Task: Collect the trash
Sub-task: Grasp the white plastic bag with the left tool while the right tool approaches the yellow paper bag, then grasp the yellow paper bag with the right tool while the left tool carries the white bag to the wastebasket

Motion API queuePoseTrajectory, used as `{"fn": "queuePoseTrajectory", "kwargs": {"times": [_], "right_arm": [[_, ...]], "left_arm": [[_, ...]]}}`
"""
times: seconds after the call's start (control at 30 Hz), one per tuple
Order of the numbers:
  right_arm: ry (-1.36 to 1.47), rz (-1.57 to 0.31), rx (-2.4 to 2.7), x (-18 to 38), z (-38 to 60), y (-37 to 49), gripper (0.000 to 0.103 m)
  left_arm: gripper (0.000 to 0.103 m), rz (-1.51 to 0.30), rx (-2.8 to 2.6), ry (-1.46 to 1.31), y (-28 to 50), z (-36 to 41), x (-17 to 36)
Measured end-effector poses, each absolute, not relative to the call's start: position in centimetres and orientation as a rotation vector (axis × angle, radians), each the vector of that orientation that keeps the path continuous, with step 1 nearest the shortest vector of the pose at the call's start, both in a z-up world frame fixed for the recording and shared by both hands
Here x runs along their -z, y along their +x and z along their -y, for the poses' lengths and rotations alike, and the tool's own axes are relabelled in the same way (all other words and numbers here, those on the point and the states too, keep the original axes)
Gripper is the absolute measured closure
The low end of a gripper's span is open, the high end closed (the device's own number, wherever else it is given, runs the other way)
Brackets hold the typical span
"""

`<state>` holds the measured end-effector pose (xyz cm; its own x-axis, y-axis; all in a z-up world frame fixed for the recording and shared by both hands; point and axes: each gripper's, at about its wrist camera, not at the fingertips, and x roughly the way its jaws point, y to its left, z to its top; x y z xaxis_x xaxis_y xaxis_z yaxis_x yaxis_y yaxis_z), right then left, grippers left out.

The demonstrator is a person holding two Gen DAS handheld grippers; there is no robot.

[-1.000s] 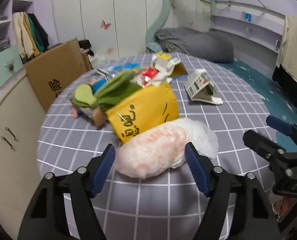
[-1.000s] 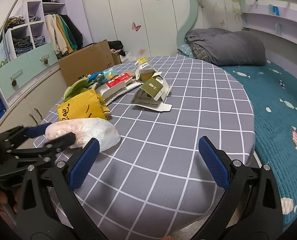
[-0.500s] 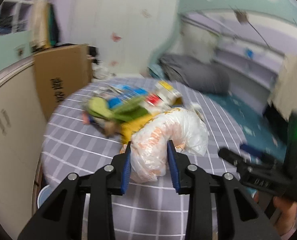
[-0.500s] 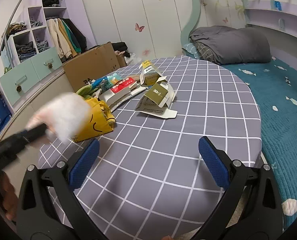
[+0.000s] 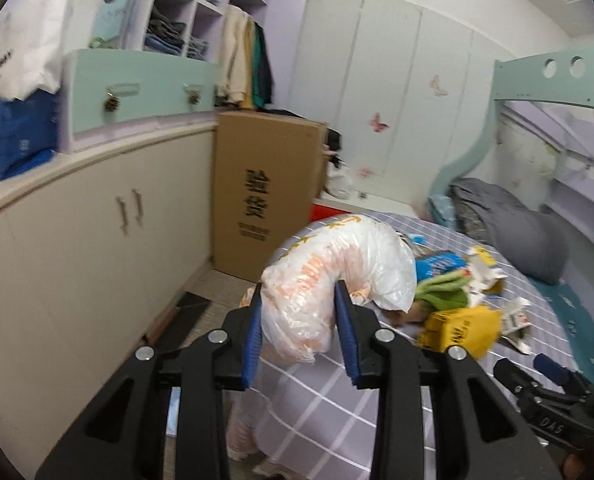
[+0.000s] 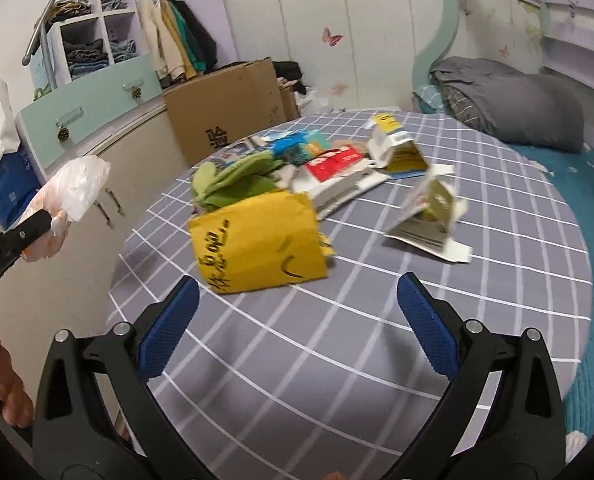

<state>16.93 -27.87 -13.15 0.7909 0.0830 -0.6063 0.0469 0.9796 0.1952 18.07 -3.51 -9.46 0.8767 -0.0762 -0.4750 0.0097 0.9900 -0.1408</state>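
1. Left wrist view: the left gripper (image 5: 300,324) is clamped on a crumpled white plastic bag (image 5: 337,276) with orange print. Both blue pads press into the bag's lower part, and the rest bulges up and over to the right, above the fingers.
2. The bag is held in the air, clear of the grey checked bedspread (image 5: 321,412) below it and over the near edge of the bed.
3. To the right on the bedspread lies a heap of litter: a yellow paper bag (image 5: 463,330), something green (image 5: 441,290) and blue and white packaging (image 5: 441,264), all blurred.
4. Behind the bag stands a tall cardboard box (image 5: 263,196) beside a cream cupboard (image 5: 97,240). The right gripper (image 5: 537,376) shows at the lower right edge, over the bedspread.
5. Right wrist view: the right gripper (image 6: 297,320) has its jaws wide apart with nothing between them, above bare bedspread (image 6: 337,360).
6. Just beyond its fingertips the yellow paper bag (image 6: 257,244) stands on the bedspread, with the green thing (image 6: 233,180) behind it and touching it.
7. Further back lie a red and white packet (image 6: 335,164), a blue carton (image 6: 297,146), and opened cartons (image 6: 397,152). An unfolded carton (image 6: 429,216) lies apart to the right.
8. At the far left the plastic bag (image 6: 73,188) hangs from the left gripper's black fingers (image 6: 25,232), off the bed, in front of the cupboard (image 6: 77,240).
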Motion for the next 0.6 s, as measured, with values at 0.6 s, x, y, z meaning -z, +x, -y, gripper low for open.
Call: {"fn": "queuePoseTrajectory", "kwargs": {"times": [0.6], "right_arm": [[0.120,-0.837,-0.024,15.7,24.7,24.4,0.013]], "left_arm": [[0.070,-0.610,0.058,-0.179,20.2,-0.6,13.3]]}}
